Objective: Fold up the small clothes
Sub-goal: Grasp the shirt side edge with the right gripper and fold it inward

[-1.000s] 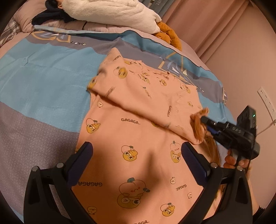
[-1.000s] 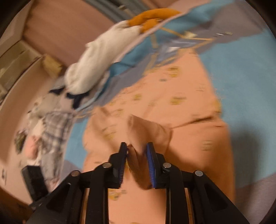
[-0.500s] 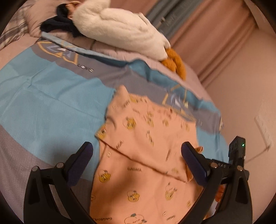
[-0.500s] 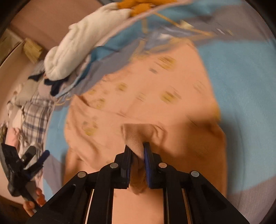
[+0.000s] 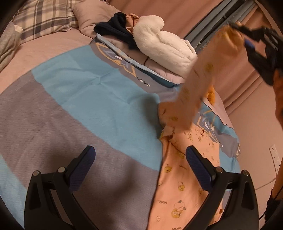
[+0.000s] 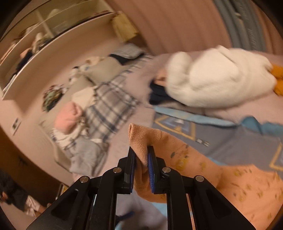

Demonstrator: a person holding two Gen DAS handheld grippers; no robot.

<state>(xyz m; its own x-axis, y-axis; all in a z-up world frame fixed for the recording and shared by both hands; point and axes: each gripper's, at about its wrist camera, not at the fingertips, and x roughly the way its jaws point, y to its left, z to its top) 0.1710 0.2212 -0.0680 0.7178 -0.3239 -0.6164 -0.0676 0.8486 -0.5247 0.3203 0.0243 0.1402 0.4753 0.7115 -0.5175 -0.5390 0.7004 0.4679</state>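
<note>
Peach cotton printed with small yellow cartoon faces fills the lower right of the left wrist view: the shirt (image 5: pixel 178 178) lies on the bed's blue-and-grey cover (image 5: pixel 88 113), its long axis running away from the camera, with tiny lettering on it too blurred to read. One sleeve (image 5: pixel 196 83) rises steeply up and to the right, blurred, to the right gripper (image 5: pixel 247 40) high in the corner. "LOVE" is printed on the cover near the folded edge. Beyond sit a white plush toy (image 5: pixel 164 47), a dark garment (image 5: pixel 115 30) and a plaid pillow (image 5: pixel 42 16). The left gripper (image 5: pixel 139 169) hangs above the cover, fingers spread wide, holding nothing.

From the right wrist, the right gripper (image 6: pixel 141 159) has its fingers pressed on a bunched peach cuff (image 6: pixel 139 139); cloth trails down to the right. Behind, blurred: plush toy (image 6: pixel 217 77), plaid bedding (image 6: pixel 109 104), a wall shelf (image 6: pixel 53 39).
</note>
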